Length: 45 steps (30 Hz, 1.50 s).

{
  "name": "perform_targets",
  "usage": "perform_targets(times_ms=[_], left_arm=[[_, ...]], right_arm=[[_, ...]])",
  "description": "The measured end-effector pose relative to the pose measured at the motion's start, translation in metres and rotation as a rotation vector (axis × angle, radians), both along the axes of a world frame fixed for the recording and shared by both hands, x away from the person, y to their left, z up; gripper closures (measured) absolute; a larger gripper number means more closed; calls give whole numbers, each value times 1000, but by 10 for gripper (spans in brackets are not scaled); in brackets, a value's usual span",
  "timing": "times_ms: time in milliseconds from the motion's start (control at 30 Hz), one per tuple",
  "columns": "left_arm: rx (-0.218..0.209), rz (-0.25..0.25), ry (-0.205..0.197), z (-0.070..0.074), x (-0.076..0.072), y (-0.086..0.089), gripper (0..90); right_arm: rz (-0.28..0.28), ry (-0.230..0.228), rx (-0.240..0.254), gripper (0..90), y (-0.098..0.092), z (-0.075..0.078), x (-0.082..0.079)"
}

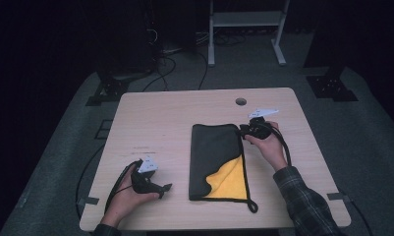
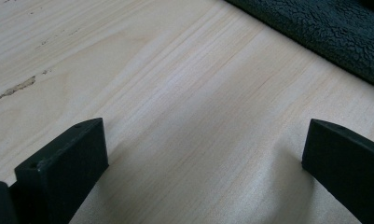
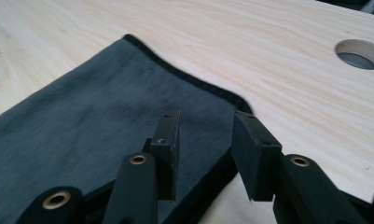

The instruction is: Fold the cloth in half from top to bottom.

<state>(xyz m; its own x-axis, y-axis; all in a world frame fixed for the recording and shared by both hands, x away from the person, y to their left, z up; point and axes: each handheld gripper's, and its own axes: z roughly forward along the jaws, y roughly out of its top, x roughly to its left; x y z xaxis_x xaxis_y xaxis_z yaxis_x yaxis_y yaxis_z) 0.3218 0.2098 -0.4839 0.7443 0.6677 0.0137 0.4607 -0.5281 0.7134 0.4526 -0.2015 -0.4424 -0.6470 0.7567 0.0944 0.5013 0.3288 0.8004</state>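
At centre of the high view, lying flat on the counter [image 1: 150, 123]: cloth [image 1: 216, 157], dark grey, long side running up and down the frame, with a yellow underside [image 1: 229, 179] turned up at lower right and a small loop [image 1: 253, 206] trailing off the bottom right corner. At the cloth's upper right corner: right tool [image 1: 247, 129], jaws partly spread and pinching nothing, one jaw over the grey pile and the other just off the hem over bare wood, as seen in the right gripper view. At lower left of the high view, well apart from the cloth: left tool [image 1: 166, 189], jaws spread wide over bare counter, with the cloth's edge at upper right of the left gripper view. Judged as the step in hand: taking hold of that top corner, probably to fold or straighten. To do it well, drop the lower jaw flat to the wood and slide it under the hem rather than stabbing down on the pile. Take every layer at the corner, not the top one alone. Close firmly just inside the dark binding before any lift. Bring the left tool across to the near edge to pin or match the pull, lest the whole piece drag. Counted: one cloth, two tools, two hands, one counter, one round hole [image 1: 240, 102] near its top edge, one loop.
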Motion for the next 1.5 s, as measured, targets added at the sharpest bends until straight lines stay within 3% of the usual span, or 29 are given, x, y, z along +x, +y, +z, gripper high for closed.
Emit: perform_targets(times_ms=[333, 700, 900, 1100, 1367, 1500], left_arm=[[0, 0, 0, 0, 0, 0, 0], [0, 0, 0, 0, 0, 0, 0], [1, 0, 1, 0, 0, 0, 0], [1, 0, 1, 0, 0, 0, 0], [0, 0, 0, 0, 0, 0, 0], [0, 0, 0, 0, 0, 0, 0]], right_arm=[[90, -6, 14, 573, 8, 7, -38], [227, 2, 40, 545, 29, 9, -87], [279, -1, 41, 540, 40, 8, -103], [378, -11, 48, 521, 60, 6, -115], [432, 0, 23, 523, 77, -4, -114], [458, 2, -17, 589, 87, -11, -112]])
